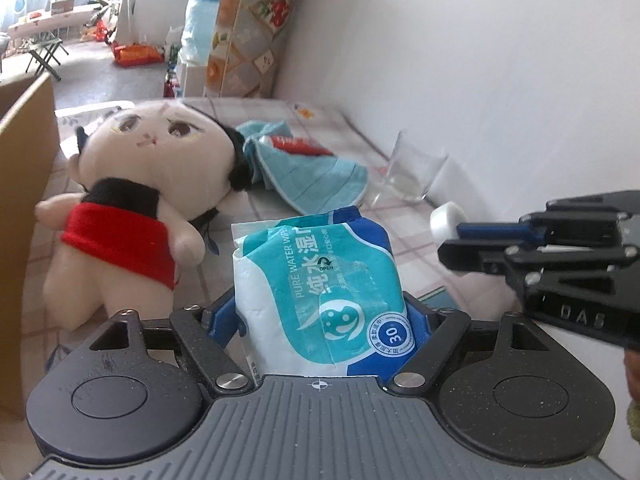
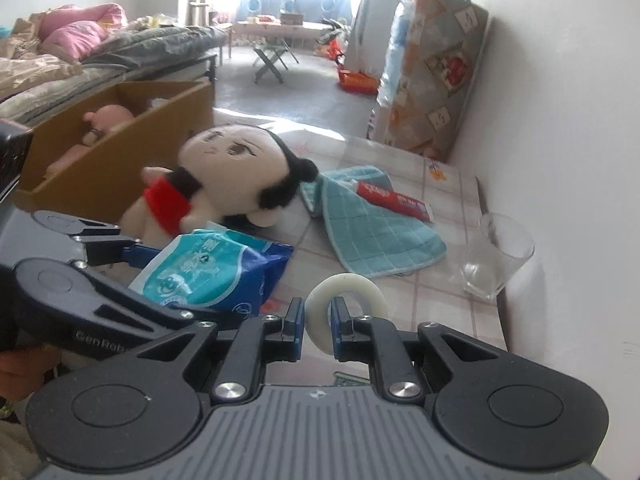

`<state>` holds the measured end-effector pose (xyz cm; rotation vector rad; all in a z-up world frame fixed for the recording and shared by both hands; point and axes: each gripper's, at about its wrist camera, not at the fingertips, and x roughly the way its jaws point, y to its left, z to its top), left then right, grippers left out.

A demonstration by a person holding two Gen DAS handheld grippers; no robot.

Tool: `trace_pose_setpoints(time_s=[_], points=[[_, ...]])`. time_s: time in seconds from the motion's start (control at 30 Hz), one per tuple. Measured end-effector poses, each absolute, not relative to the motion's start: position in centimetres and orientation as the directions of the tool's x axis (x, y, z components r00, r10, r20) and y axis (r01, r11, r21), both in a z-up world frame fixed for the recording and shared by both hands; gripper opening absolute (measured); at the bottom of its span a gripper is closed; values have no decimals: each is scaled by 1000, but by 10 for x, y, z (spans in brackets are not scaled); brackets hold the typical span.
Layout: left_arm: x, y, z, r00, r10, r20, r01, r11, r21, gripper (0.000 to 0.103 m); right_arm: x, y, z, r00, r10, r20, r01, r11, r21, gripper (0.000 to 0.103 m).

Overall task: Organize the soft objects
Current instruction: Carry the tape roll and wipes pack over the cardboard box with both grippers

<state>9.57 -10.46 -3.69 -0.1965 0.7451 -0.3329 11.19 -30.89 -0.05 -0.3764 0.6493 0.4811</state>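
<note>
The left tongs (image 1: 320, 312) pinch a pack of wipes (image 1: 320, 288) by its near end, its long axis running straight out ahead toward the teal towel (image 1: 312, 172). The right tongs (image 2: 318, 324) clamp a white tape roll (image 2: 346, 308) standing on edge. The doll (image 1: 148, 184) lies on its back on the worktop (image 1: 328, 128), head touching the towel, just left of the pack.
</note>
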Motion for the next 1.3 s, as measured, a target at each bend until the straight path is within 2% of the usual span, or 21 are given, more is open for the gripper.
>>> trace_pose_setpoints(time_s=[0.43, 0.67, 1.0, 1.17, 1.3], points=[[28, -52, 30, 832, -292, -471, 154, 938, -311, 79, 37, -256, 55, 720, 433, -542, -646, 703, -297, 15], [6, 0, 49, 888, -133, -440, 7, 961, -277, 79, 31, -204, 69, 667, 540, -513, -731, 609, -308, 15], [-1, 99, 55, 877, 125, -463, -248, 945, -215, 79, 63, -93, 70, 515, 663, -544, -856, 437, -278, 15], [17, 143, 47, 836, 178, -519, -312, 932, -184, 79, 98, -38, 67, 434, 674, -598, -897, 385, -218, 15], [38, 171, 37, 799, 134, -586, -301, 933, -196, 79, 129, 6, 55, 379, 646, -662, -918, 354, -180, 15]])
